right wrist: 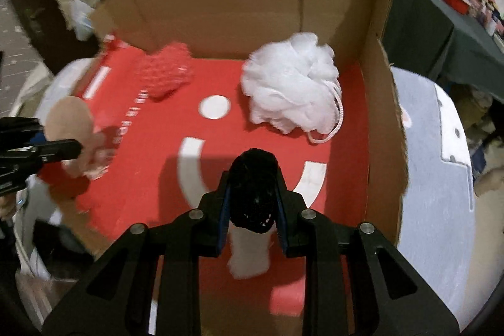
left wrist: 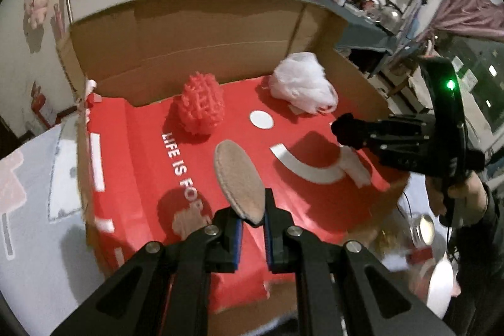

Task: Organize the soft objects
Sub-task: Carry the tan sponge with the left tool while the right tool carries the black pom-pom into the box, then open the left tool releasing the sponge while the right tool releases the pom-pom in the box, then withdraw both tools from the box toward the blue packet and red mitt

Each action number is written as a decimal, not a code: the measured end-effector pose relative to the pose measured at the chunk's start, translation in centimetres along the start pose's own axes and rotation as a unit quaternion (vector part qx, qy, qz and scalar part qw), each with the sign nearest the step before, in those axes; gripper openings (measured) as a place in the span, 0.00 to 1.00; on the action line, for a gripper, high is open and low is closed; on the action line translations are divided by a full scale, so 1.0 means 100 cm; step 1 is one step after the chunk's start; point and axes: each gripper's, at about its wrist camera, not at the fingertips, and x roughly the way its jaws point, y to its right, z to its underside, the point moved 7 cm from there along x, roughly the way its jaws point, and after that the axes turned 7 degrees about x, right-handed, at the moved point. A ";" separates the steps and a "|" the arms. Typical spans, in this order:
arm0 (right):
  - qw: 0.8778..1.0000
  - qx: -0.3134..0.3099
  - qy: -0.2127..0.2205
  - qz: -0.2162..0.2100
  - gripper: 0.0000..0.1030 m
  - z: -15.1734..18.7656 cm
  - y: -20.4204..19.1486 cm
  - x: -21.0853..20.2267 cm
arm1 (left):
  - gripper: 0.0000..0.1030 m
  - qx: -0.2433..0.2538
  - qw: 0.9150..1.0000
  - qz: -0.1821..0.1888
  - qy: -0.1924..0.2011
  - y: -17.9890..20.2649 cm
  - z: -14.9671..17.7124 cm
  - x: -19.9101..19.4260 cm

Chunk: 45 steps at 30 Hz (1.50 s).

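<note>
in the left wrist view, the left side of the frame shows the cardboard box (left wrist: 195, 30) with its red printed floor, brown walls rising at the back. the white lettering on that floor reads "life is fo…" running down the middle left; the rest is covered. no brand name is readable. a white dot and a curved white stripe are also printed there.

just right of the lettering, at the back of the box, sits the red mesh scrubber (left wrist: 200, 106), resting on the floor. in the lower centre the left gripper (left wrist: 252, 222) is clenched on the tan round pad (left wrist: 239, 178), held by its near edge between the fingers, its long axis pointing up and away from the fingers toward the scrubber. the pad hangs above the red floor, not lying on it.

further right, in the back right corner, lies the white bath pouf (left wrist: 300, 82), its cord loop trailing to the right. at the right edge the right gripper (left wrist: 343, 128) reaches in over the box, grasping a black mesh ball (left wrist: 348, 129); in the right wrist view that black ball (right wrist: 253, 191) sits squeezed between the fingers, above the curved stripe, with the pouf (right wrist: 291, 82) ahead and slightly right.

judgement: both items look ready to be set down; the open red floor lies directly ahead of and below each gripper, the left nearer the scrubber, the right nearer the pouf.
</note>
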 end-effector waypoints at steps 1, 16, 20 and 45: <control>1.000 0.004 -0.010 0.006 0.23 -0.003 0.002 0.007 | 0.11 -0.007 1.000 0.002 -0.007 -0.004 -0.003 0.006; 0.997 -0.008 -0.061 0.041 0.26 -0.005 0.009 0.038 | 0.18 -0.030 0.995 -0.033 -0.092 -0.035 -0.006 0.055; 0.997 -0.012 -0.060 0.049 0.26 -0.003 0.009 0.037 | 0.29 -0.032 0.994 -0.042 -0.094 -0.039 -0.002 0.054; 0.995 -0.041 0.041 0.078 0.71 0.015 -0.025 -0.058 | 0.95 -0.005 0.994 -0.102 0.047 0.005 -0.001 -0.048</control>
